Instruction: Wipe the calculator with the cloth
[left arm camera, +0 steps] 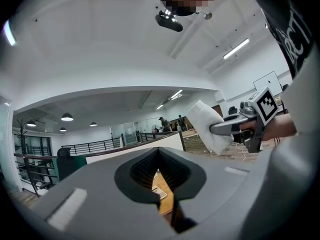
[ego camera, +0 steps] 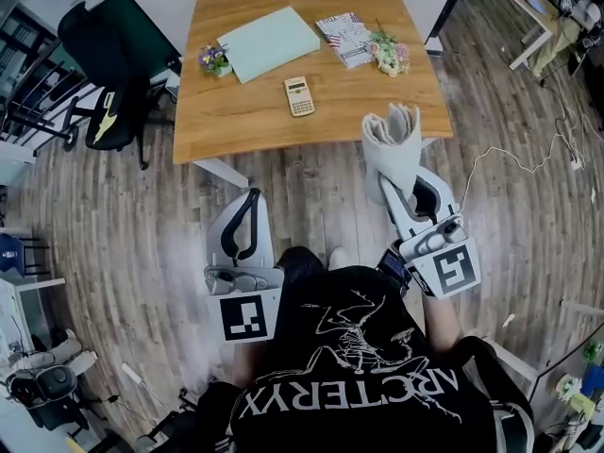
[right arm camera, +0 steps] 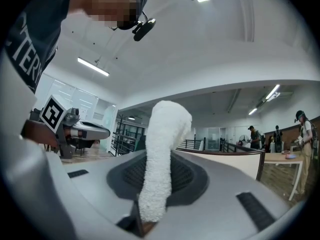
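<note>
The calculator (ego camera: 299, 96) lies flat near the middle of the wooden table (ego camera: 236, 121); the left gripper view shows a sliver of it (left arm camera: 160, 193) through the slit between the jaws. My right gripper (ego camera: 389, 183) is shut on a white cloth (ego camera: 394, 142), which stands up from the jaws (right arm camera: 161, 149). It hovers over the floor at the table's front right edge, short of the calculator. My left gripper (ego camera: 252, 199) is shut with nothing in it and is held low over the floor in front of the table.
On the table lie a pale green folder (ego camera: 269, 42), a printed booklet (ego camera: 345, 38), a flower bunch (ego camera: 390, 53) and a small flower pot (ego camera: 214, 59). A black office chair (ego camera: 113, 74) stands to the left. A cable (ego camera: 514, 163) runs over the floor at the right.
</note>
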`<action>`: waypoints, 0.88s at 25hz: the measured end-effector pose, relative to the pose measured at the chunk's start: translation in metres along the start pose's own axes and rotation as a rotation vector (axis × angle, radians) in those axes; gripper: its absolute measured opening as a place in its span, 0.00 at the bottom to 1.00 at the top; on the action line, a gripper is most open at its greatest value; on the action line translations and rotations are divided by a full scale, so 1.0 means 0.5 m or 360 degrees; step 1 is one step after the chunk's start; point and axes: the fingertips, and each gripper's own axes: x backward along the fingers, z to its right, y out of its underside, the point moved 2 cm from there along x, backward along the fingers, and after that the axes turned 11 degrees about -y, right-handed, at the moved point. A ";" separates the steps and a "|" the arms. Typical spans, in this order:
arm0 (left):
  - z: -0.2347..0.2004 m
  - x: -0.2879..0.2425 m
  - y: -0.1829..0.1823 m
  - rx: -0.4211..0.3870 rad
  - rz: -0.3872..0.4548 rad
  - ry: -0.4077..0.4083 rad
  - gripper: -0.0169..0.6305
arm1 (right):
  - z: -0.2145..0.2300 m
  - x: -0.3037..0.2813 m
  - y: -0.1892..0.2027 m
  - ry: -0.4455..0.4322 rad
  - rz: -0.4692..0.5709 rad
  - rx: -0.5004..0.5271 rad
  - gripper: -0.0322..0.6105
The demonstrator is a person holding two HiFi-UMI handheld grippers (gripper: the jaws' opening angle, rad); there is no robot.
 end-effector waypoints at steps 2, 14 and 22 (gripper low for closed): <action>0.010 -0.006 0.002 -0.0011 -0.0015 -0.0005 0.04 | 0.015 0.004 0.009 -0.0007 0.0002 -0.0015 0.19; -0.036 -0.153 0.036 0.0015 -0.0035 -0.0039 0.04 | 0.124 -0.111 0.045 -0.0025 0.0009 -0.0033 0.19; -0.148 -0.350 0.068 0.0096 -0.0035 -0.0002 0.04 | 0.205 -0.300 0.068 -0.0003 -0.0045 -0.0078 0.19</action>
